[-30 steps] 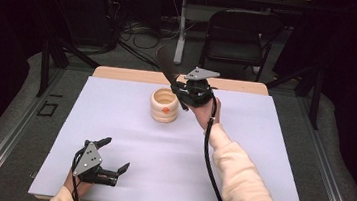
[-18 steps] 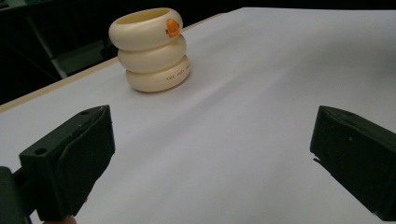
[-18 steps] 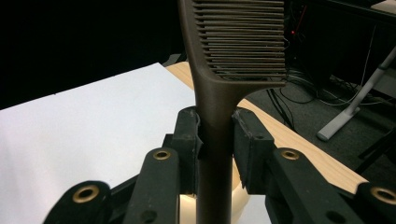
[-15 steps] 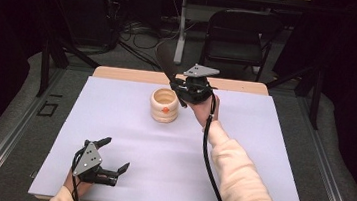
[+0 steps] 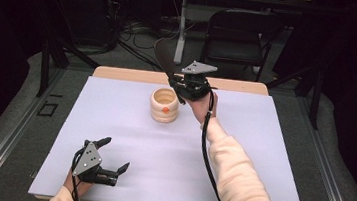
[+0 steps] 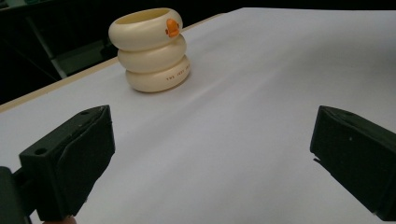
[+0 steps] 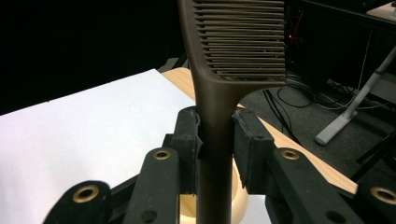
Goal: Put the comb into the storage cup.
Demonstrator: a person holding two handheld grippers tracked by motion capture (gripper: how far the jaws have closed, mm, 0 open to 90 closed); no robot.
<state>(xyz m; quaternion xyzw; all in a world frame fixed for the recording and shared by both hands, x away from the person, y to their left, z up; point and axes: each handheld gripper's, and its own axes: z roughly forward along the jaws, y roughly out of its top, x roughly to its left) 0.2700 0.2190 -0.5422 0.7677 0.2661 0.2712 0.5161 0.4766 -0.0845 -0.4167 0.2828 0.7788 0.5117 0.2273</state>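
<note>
My right gripper [image 7: 215, 133] clamps the handle of a dark brown slotted plastic spatula [image 7: 233, 56], its head rising toward the upper centre of the high view. Just left of it stands a cream ribbed ring-stacked cup [image 5: 164, 104]. My left gripper [image 5: 113, 156] rests spread wide at lower left, white tabletop [image 5: 262, 149] open around it.

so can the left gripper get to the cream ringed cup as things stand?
Probably yes. The left gripper is open and holds nothing, and the left gripper view shows bare white table between its jaws and the cup. The right gripper holds a comb beside the cup, which could crowd that side.
</note>
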